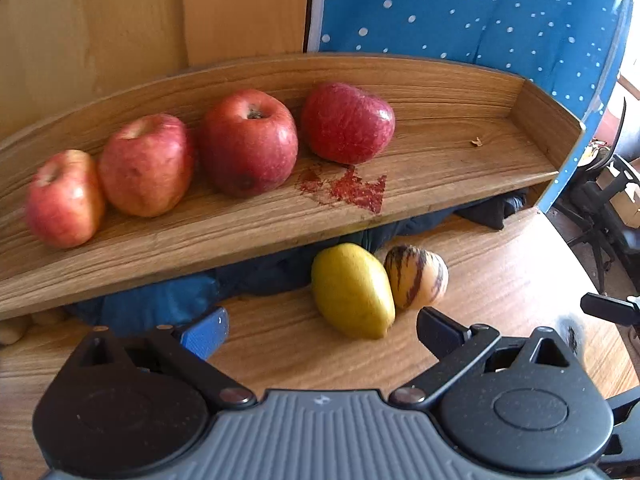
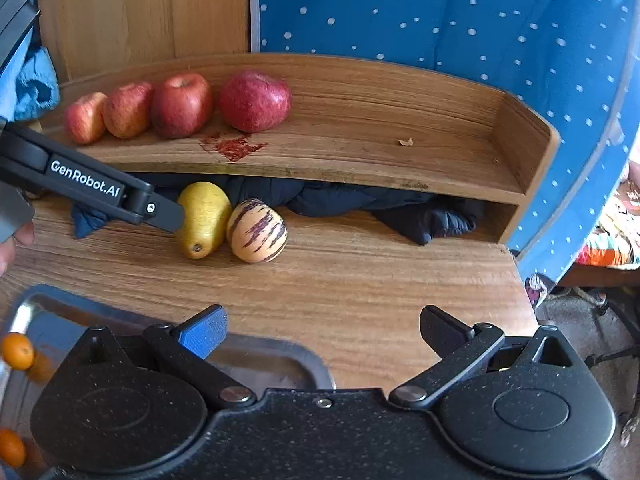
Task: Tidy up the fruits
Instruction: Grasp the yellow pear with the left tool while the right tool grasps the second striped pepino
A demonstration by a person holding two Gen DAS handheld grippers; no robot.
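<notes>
Several red apples [image 1: 248, 142] [image 2: 182, 104] stand in a row on the left part of a raised wooden shelf [image 1: 440, 160] [image 2: 360, 156]. Below its front edge, on the wooden table [image 2: 360, 280], a yellow pear [image 1: 352, 290] [image 2: 204, 220] lies against a cream, purple-striped fruit [image 1: 416, 276] [image 2: 257, 230]. My left gripper [image 1: 322, 326] is open just in front of the pear, holding nothing; in the right wrist view its finger [image 2: 164, 214] reaches the pear's left side. My right gripper [image 2: 322, 328] hangs open and empty farther back.
A metal tray [image 2: 280, 360] with small oranges [image 2: 16, 352] sits under the right gripper at the near left. Dark blue cloth [image 2: 400, 208] is stuffed under the shelf. A blue dotted fabric [image 2: 440, 20] rises behind. The table edge drops off at right.
</notes>
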